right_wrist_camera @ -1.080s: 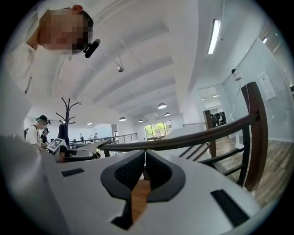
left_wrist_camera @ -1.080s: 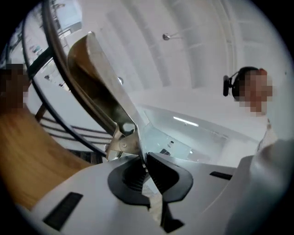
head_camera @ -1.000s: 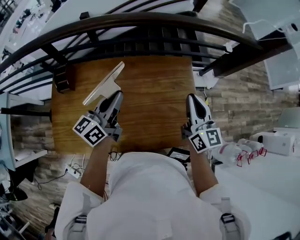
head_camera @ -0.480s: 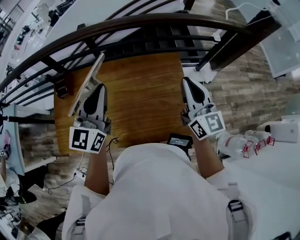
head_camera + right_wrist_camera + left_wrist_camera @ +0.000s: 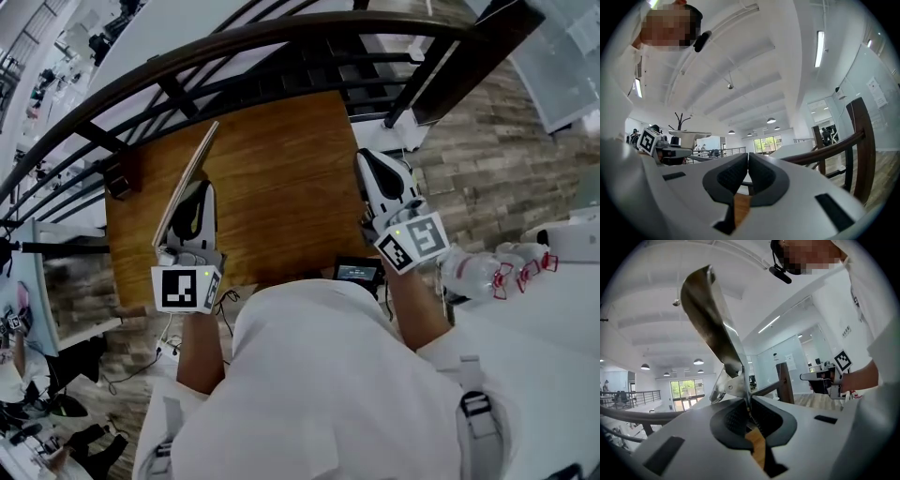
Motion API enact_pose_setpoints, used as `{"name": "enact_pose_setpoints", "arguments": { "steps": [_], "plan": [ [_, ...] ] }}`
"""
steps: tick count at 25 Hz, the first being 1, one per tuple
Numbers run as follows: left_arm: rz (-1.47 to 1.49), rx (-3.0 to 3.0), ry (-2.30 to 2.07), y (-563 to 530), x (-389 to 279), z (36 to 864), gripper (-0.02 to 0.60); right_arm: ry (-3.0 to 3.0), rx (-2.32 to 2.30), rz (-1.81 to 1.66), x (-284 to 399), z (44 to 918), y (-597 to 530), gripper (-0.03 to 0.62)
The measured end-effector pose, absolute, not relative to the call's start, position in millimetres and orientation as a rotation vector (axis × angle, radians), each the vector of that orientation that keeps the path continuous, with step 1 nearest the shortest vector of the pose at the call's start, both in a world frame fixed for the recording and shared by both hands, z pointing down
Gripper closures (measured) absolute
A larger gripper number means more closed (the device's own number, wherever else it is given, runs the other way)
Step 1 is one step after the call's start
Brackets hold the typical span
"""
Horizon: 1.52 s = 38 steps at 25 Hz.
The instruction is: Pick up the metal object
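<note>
left claw [image 5: 749,401]: pinching metal object [image 5: 710,319], perhaps a scraper | right claw [image 5: 748,157]: pressed together, empty

The head camera sits above the near edge of the counter [image 5: 281,187] and looks steeply down. It takes in the whole counter top, the person's shoulders below it and the dark railing [image 5: 234,47] past its far edge. One camera rides on the left hand-held gripper [image 5: 195,187] over the counter's left side, another on the right hand-held gripper [image 5: 368,161] over its right side. Both face roughly level toward the counter's far edge, very near their own jaws; the metal object [image 5: 712,329] looms large in the left one. Both show the railing, the ceiling and, off to one side, the other hand-held gripper. The head view holds both.
</note>
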<state>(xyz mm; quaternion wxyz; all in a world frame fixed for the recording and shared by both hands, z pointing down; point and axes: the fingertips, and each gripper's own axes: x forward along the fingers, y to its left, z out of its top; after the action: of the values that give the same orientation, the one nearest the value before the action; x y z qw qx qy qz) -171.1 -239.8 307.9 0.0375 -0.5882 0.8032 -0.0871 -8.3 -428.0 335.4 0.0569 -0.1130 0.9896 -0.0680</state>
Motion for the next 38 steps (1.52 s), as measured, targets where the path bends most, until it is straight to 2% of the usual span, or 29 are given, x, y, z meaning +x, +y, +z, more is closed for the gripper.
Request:
{"name": "enact_pose_setpoints", "arguments": {
  "steps": [15, 28, 38],
  "plan": [
    [-0.214, -1.888, 2.496, -235, -127, 323, 0.563, 3.005, -0.326, -0.265, 30, 344, -420, 0.569],
    [-0.138, -1.913, 2.533, -214, -118, 326, 0.563, 3.010, -0.201, -0.298, 26, 343, -398, 0.571],
    [-0.128, -1.846, 2.588, -169, -116, 316, 0.563, 2.985, -0.027, -0.335, -10, 336, -361, 0.571]
  ]
}}
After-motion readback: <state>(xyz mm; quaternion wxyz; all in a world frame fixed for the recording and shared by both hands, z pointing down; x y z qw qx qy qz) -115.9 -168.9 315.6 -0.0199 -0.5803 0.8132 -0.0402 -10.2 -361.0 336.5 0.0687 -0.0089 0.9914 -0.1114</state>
